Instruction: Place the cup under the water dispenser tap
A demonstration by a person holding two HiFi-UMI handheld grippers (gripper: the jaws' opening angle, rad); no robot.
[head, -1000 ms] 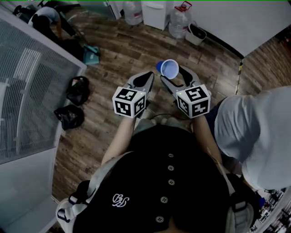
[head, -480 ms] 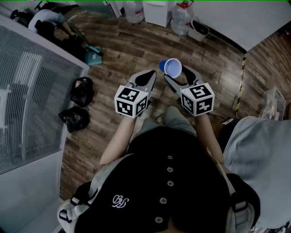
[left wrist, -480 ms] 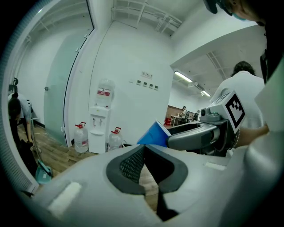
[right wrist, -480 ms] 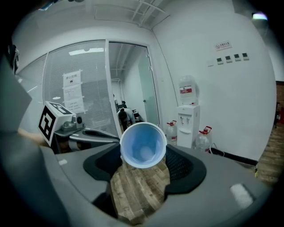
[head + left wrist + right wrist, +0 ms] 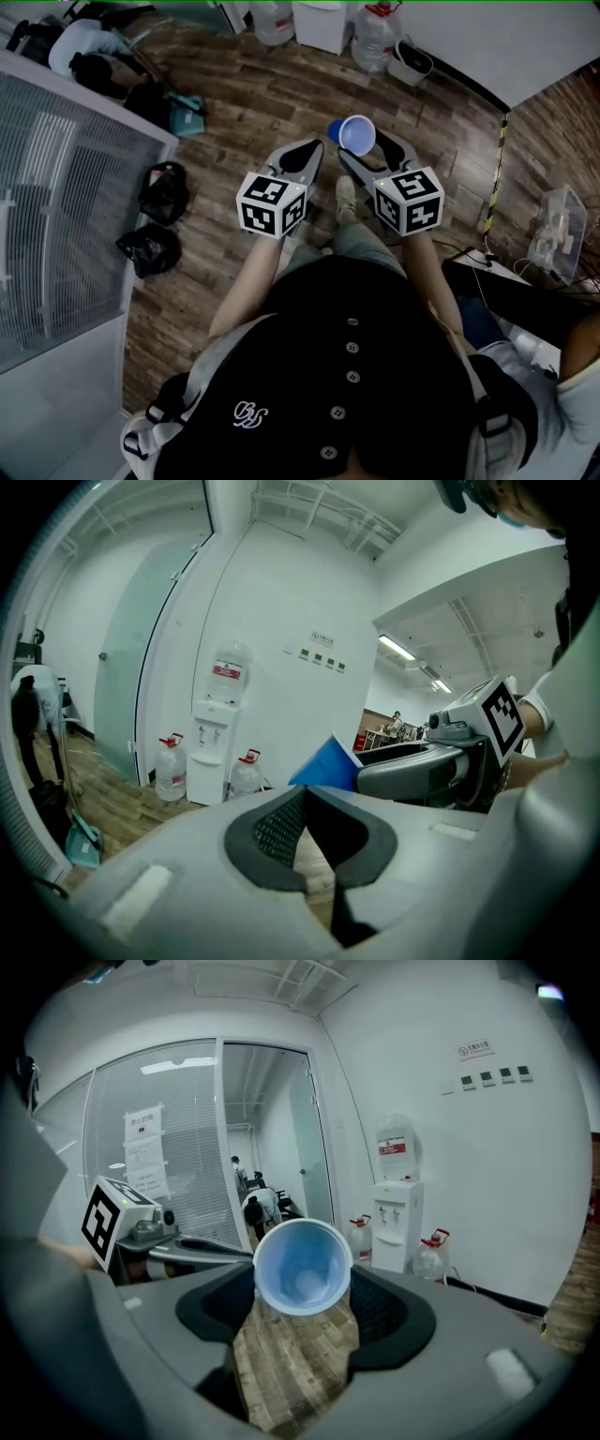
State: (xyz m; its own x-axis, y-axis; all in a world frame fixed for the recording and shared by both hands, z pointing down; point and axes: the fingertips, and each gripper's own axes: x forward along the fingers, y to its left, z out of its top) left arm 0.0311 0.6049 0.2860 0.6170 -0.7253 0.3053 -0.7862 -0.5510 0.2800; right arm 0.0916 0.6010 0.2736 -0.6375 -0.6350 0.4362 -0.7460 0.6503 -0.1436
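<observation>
A blue paper cup (image 5: 356,134) lies on its side between the jaws of my right gripper (image 5: 367,150), which is shut on it. In the right gripper view the cup (image 5: 302,1267) turns its open mouth toward the camera, clamped at my right gripper (image 5: 305,1293). My left gripper (image 5: 312,150) hovers just left of it, shut and holding nothing; its tips meet at the left gripper (image 5: 303,794) with the cup (image 5: 328,766) beside them. The white water dispenser (image 5: 323,19) stands against the far wall, also visible as the dispenser (image 5: 397,1213) (image 5: 214,742).
Water bottles (image 5: 275,23) (image 5: 375,42) flank the dispenser, with a white bin (image 5: 410,64) to its right. A glass partition with blinds (image 5: 56,187) runs along the left, black bags (image 5: 161,187) at its foot. A person (image 5: 80,47) crouches far left. A clear box (image 5: 558,230) sits right.
The view has advanced toward the dispenser and a foot has stepped forward. The person in grey at right has dropped out of view. Both grippers keep their pose, cup still held.
</observation>
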